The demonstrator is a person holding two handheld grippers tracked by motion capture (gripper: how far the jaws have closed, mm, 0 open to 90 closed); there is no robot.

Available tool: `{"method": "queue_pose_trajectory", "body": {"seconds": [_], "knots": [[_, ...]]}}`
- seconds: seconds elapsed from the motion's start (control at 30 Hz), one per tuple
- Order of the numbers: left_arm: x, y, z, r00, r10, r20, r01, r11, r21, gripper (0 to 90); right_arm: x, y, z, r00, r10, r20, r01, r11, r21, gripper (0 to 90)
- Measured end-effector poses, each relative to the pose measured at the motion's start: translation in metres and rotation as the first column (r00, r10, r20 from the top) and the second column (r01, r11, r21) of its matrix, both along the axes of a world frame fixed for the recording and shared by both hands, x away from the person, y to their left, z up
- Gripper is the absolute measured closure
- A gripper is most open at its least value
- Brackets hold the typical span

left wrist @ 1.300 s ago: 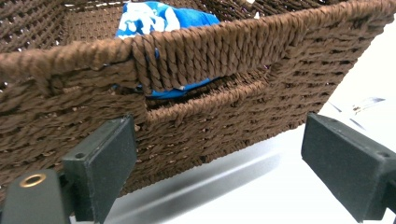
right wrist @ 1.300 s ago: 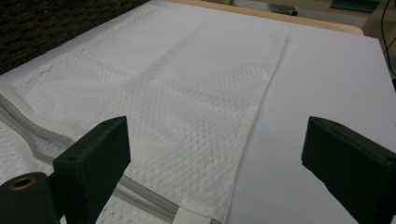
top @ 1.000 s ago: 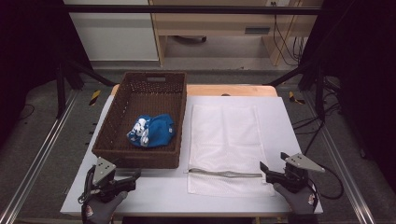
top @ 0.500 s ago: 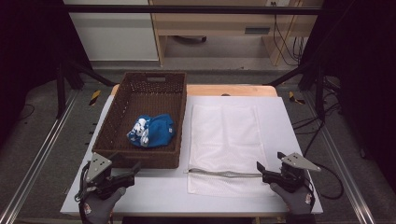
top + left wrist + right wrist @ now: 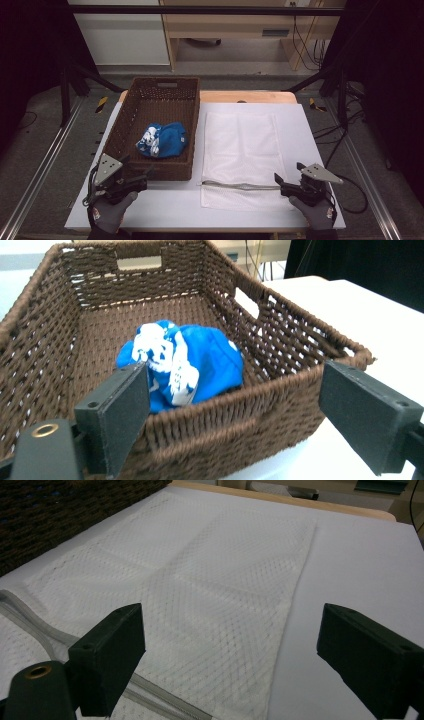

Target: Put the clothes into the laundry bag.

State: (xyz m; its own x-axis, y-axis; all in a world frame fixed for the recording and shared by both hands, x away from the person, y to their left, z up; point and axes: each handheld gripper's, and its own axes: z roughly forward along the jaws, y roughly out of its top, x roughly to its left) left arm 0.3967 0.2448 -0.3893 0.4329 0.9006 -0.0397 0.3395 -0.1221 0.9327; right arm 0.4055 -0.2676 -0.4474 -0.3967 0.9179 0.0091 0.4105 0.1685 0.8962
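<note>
Blue crumpled cloth (image 5: pixel 182 365), maybe a sock, lies in the wicker basket (image 5: pixel 125 130). Soft, light; pinch a raised fold. Left hand-held gripper (image 5: pixel 142 176) and right hand-held gripper (image 5: pixel 282 181) both gape apart, empty, near the mesh laundry bag (image 5: pixel 240 145).

- Left gripper (image 5: pixel 142 176): black body, grey three-cornered plate on top, small dark holes in the plate.
- Right gripper (image 5: pixel 282 181): same build, black frame, grey triangular plate, pale and flat.
- Jaws in both gripper views: matte black rectangular blocks, flat inner faces, one small screw hole near each block's end.
- Brass-coloured ring insert set in the black part at the bottom left of each gripper view.
- Thin black cable loops off each gripper's outer side.
- Left hand (image 5: pixel 111 212) and right hand (image 5: pixel 312 214): grey gloves; right glove has a small red mark near the cuff.
</note>
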Motion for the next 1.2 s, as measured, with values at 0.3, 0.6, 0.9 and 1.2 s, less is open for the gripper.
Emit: {"method": "queue_pose_trajectory", "body": {"seconds": [0.3, 0.6, 0.9, 1.2], "knots": [[0.017, 0.001, 0.009, 1.0, 0.007, 0.0, -0.007, 0.9998, -0.019, 13.2, 0.001, 0.002, -0.001, 1.0, 0.002, -0.008, -0.002, 1.0, -0.001, 12.3], [0.031, 0.0, 0.016, 0.9998, 0.019, -0.004, -0.019, 0.9998, 0.006, 13.1, 0.002, 0.002, -0.002, 1.0, -0.002, -0.005, 0.002, 1.0, -0.006, 11.8], [0.05, -0.009, 0.026, 0.9998, 0.021, -0.005, -0.021, 0.999, 0.041, 13.1, 0.003, 0.005, -0.004, 0.9999, -0.002, -0.011, 0.002, 0.9999, -0.016, 11.3], [0.062, -0.016, 0.028, 0.9997, 0.023, 0.003, -0.023, 0.9965, 0.08, 15.7, 0.004, 0.005, -0.005, 0.9999, -0.004, -0.009, 0.004, 0.9998, -0.017, 11.2]]}}
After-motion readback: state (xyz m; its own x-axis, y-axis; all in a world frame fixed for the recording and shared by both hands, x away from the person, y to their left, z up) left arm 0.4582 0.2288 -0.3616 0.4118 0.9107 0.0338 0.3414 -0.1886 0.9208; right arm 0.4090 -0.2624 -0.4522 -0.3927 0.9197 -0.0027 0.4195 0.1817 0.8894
